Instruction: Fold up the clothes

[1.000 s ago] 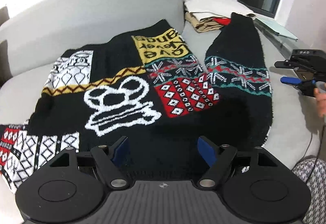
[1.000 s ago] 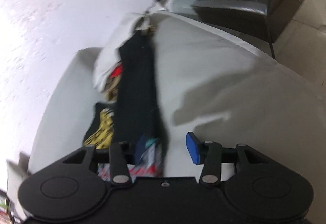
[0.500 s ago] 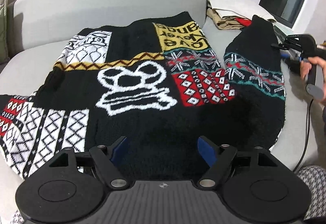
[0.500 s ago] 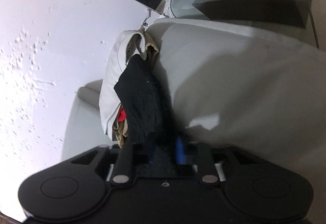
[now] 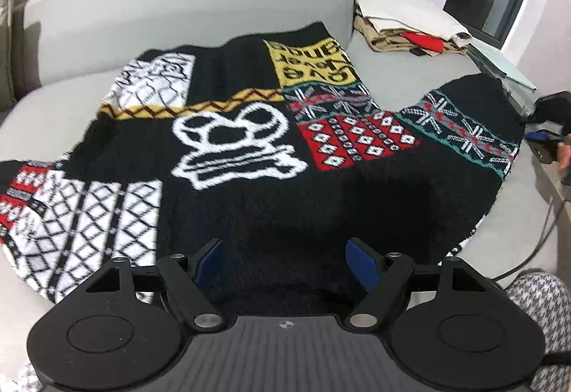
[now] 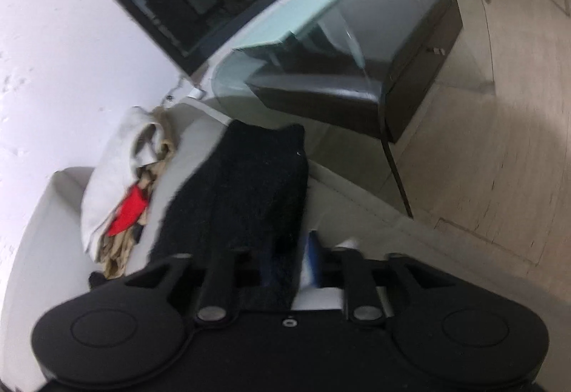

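A black patterned knit sweater (image 5: pixel 242 149) with a white skull-like motif lies spread on a grey sofa (image 5: pixel 178 10). My left gripper (image 5: pixel 287 265) is open, its blue pads hovering over the sweater's near black edge. My right gripper (image 6: pixel 289 270) is shut on the black sleeve (image 6: pixel 246 185) and holds it up; in the left wrist view it shows at the right edge (image 5: pixel 546 138) by the sleeve's patterned band (image 5: pixel 464 131).
A stack of folded beige, white and red clothes (image 5: pixel 410 28) sits at the sofa's far right corner, also in the right wrist view (image 6: pixel 121 185). A glass side table (image 6: pixel 321 46) stands beside the sofa. A cable (image 5: pixel 535 249) hangs at the right.
My right gripper closed on the sleeve end and pulled it away from the clothes stack toward the sofa's right edge. My left gripper stayed open over the near hem.
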The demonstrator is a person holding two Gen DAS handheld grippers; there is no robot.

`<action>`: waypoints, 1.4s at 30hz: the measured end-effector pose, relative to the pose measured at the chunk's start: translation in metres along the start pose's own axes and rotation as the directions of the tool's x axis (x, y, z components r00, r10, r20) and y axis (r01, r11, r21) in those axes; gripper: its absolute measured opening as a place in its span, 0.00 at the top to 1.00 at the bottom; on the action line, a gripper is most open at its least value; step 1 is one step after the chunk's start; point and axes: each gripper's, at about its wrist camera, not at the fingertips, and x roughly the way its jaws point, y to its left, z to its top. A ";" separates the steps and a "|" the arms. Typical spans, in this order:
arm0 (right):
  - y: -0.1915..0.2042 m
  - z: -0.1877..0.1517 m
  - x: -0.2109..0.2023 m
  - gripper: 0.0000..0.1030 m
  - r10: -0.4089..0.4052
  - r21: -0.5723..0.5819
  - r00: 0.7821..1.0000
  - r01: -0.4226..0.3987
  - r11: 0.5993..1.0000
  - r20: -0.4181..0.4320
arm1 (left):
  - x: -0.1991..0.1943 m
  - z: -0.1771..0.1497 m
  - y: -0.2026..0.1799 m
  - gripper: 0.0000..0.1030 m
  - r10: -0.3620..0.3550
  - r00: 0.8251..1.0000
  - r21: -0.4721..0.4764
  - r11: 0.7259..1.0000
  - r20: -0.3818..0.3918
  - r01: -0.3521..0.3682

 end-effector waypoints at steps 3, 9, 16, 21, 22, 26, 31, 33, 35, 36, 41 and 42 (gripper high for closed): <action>0.014 -0.011 -0.041 0.56 0.079 -0.074 0.997 -0.079 0.994 -0.004 | -0.011 -0.001 0.008 0.27 0.008 1.000 -0.008 1.000 0.023 -0.008; 0.045 -0.053 -0.117 0.37 0.233 -0.164 0.969 -0.244 0.956 -0.084 | -0.037 -0.005 0.038 0.25 0.061 0.997 -0.012 0.998 0.051 -0.060; 0.080 -0.120 -0.091 0.49 0.208 -0.304 0.952 -0.271 0.913 -0.224 | -0.021 -0.013 0.090 0.42 0.219 0.975 -0.065 0.974 0.023 -0.218; 0.114 -0.175 -0.038 0.93 0.118 -0.454 0.951 -0.243 0.857 -0.285 | 0.013 -0.008 0.120 0.53 0.261 0.965 -0.118 0.958 -0.006 -0.260; 0.122 -0.184 -0.029 0.93 0.109 -0.498 0.954 -0.241 0.833 -0.279 | 0.019 -0.006 0.123 0.52 0.265 0.964 -0.120 0.957 -0.010 -0.264; 0.137 -0.218 0.020 0.98 -0.003 -0.646 0.965 -0.172 0.743 -0.261 | 0.045 0.001 0.127 0.52 0.277 0.961 -0.112 0.954 -0.025 -0.278; 0.145 -0.230 0.044 1.00 -0.109 -0.685 0.957 -0.112 0.720 -0.271 | 0.059 -0.001 0.124 0.51 0.281 0.957 -0.081 0.955 -0.066 -0.286; 0.150 -0.221 0.032 1.00 -0.106 -0.674 0.949 -0.128 0.727 -0.295 | 0.053 -0.002 0.124 0.47 0.271 0.961 -0.083 0.958 -0.061 -0.275; 0.143 -0.198 0.010 0.96 -0.058 -0.610 0.942 -0.167 0.774 -0.332 | 0.042 -0.004 0.123 0.45 0.253 0.966 -0.095 0.962 -0.056 -0.257; 0.139 -0.190 -0.004 0.92 -0.037 -0.594 0.941 -0.181 0.784 -0.336 | 0.036 -0.006 0.121 0.44 0.250 0.967 -0.092 0.963 -0.051 -0.254; 0.108 -0.165 -0.070 0.83 0.032 -0.593 0.944 -0.232 0.771 -0.328 | 0.011 -0.018 0.110 0.39 0.241 0.970 -0.066 0.968 -0.034 -0.243; 0.103 -0.167 -0.076 0.83 0.037 -0.589 0.940 -0.243 0.771 -0.339 | 0.009 -0.022 0.107 0.39 0.234 0.971 -0.070 0.969 -0.041 -0.237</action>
